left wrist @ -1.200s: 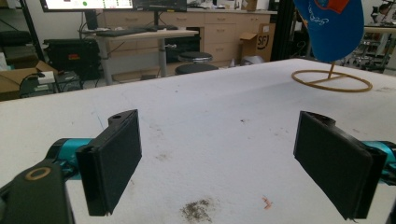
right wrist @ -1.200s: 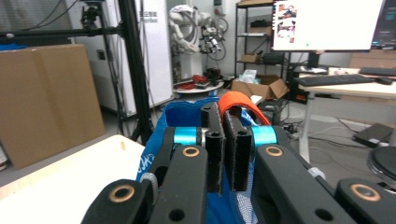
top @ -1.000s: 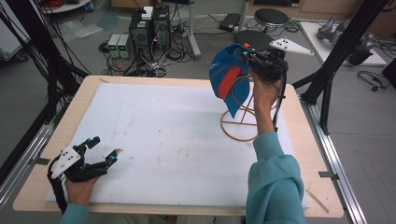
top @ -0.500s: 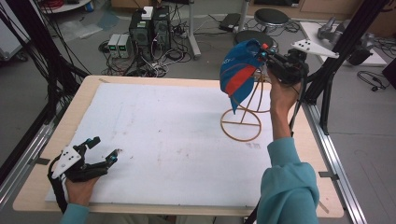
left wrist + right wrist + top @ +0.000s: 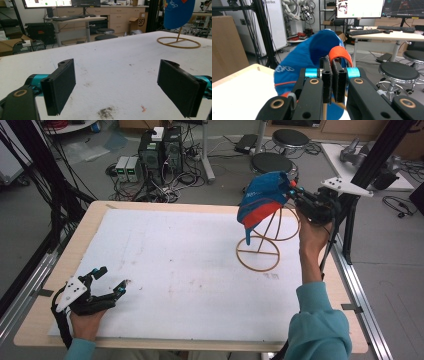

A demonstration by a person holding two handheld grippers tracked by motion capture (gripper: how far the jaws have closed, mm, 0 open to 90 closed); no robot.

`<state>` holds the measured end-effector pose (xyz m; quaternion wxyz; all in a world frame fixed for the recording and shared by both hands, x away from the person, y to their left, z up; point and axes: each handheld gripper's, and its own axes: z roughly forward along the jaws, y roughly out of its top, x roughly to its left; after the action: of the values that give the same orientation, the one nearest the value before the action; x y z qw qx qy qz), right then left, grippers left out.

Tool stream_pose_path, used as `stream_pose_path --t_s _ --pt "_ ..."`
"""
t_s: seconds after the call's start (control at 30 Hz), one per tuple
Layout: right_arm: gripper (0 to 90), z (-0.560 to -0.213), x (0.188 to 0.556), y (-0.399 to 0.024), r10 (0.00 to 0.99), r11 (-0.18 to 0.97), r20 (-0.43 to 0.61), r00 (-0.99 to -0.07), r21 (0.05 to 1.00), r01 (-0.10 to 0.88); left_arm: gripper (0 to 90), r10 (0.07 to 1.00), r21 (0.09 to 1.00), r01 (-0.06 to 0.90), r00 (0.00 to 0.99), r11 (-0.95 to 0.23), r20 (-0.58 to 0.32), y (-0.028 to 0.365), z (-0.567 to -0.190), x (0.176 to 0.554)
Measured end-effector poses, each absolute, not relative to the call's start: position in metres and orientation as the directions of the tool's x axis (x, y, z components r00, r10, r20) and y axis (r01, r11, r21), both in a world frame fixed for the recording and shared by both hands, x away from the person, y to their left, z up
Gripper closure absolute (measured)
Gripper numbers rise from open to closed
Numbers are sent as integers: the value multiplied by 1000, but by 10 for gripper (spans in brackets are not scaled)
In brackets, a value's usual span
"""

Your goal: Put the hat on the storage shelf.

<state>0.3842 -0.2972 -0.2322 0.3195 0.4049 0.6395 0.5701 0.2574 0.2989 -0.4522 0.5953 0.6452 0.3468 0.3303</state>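
Observation:
A blue and red cap (image 5: 261, 201) hangs in the air over a thin wooden ring stand (image 5: 257, 254) at the right of the table. My right gripper (image 5: 293, 190) is shut on the cap's edge, with blue cloth and an orange strap (image 5: 340, 53) around the closed jaws of the right gripper (image 5: 333, 62). Whether the cap touches the stand's upper loop (image 5: 286, 224) I cannot tell. At the table's near left corner my left gripper (image 5: 112, 281) rests low, and in its own view the left gripper (image 5: 117, 87) is open over bare white surface. Far off stand the cap (image 5: 178, 12) and the stand (image 5: 178, 43).
A white mat (image 5: 175, 265) covers the wooden table (image 5: 80, 237). Black frame posts (image 5: 370, 155) rise at the right edge and far left. Stools (image 5: 272, 162), computers (image 5: 160, 150) and cables lie on the floor behind the table.
My right gripper has carried the cap to the right and turned it over the stand's top. The stand and my left gripper have stayed put.

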Motion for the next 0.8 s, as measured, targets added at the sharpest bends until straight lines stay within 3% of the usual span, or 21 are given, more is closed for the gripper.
stream_pose_path --t_s 0.8 --pt "879 -274 360 -338 901 32 61 -431 978 204 155 843 997 52 537 -59 22 298 -452 257"
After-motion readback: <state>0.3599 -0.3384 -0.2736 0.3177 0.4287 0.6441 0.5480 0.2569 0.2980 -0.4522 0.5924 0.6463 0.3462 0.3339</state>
